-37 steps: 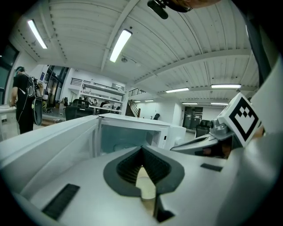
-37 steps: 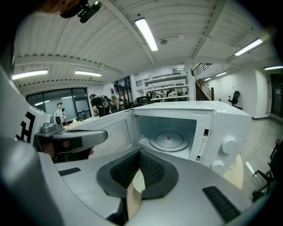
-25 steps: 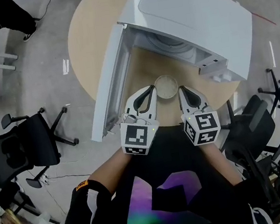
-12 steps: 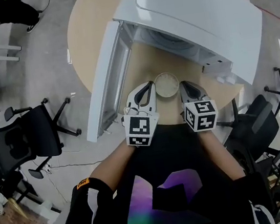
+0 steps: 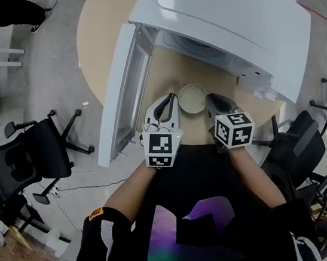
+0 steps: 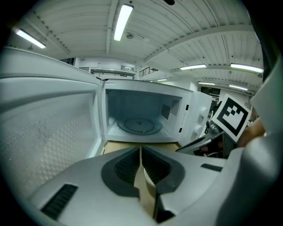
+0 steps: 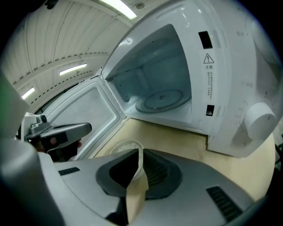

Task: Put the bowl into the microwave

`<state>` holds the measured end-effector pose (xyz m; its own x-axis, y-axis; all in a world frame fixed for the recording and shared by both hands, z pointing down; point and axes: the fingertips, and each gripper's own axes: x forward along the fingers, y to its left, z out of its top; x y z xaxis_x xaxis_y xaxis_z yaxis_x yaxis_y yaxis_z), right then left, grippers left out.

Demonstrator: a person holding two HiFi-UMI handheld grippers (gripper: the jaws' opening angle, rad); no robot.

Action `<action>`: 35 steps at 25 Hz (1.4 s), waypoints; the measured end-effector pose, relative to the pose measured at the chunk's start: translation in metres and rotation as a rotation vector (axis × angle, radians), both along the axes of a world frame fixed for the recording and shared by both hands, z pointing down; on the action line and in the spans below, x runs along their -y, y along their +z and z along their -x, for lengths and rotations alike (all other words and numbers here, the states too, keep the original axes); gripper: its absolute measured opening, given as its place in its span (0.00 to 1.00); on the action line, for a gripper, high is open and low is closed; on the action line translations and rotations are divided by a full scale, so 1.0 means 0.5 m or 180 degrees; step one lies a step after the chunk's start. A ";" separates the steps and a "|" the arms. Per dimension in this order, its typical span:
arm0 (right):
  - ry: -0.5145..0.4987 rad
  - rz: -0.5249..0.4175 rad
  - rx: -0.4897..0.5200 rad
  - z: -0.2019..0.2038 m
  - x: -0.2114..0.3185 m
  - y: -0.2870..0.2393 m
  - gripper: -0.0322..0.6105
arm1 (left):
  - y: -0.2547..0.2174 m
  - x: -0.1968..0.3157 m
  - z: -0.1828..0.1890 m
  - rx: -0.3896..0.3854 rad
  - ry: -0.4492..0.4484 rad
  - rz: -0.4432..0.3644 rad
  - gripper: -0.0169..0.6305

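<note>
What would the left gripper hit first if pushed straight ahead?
Probably nothing on the table: the left gripper aims into the open microwave, so the turntable or back wall would come first, though depth is unclear. The bowl sits to its right.

I'm in an office-like hall: black wheeled office chairs [image 5: 24, 167] on grey concrete floor [image 5: 52, 70] (long ceiling strip lights [image 6: 122, 21] overhead).

White microwave [image 5: 226, 21], off-white bowl [image 5: 193, 98], tan table [image 5: 99, 39], black-and-white patterned marker cubes [image 5: 159, 150].
</note>
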<state>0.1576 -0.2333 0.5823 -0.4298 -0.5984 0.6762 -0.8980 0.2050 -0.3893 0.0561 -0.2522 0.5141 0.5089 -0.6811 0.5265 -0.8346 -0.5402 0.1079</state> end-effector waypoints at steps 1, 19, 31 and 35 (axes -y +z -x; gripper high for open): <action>0.0014 0.0022 0.0024 0.000 0.000 0.002 0.08 | 0.003 0.000 0.001 0.0002 -0.0006 0.0011 0.10; 0.0353 0.0613 0.0804 0.009 -0.025 0.058 0.15 | 0.013 0.001 0.004 0.0112 0.0054 0.0026 0.10; 0.1035 0.0936 0.1687 -0.001 -0.027 0.073 0.15 | 0.012 -0.009 0.004 0.0156 0.0104 0.0020 0.10; 0.1147 0.0984 0.1869 0.007 -0.030 0.071 0.13 | 0.010 -0.014 0.007 0.0166 0.0100 0.0022 0.10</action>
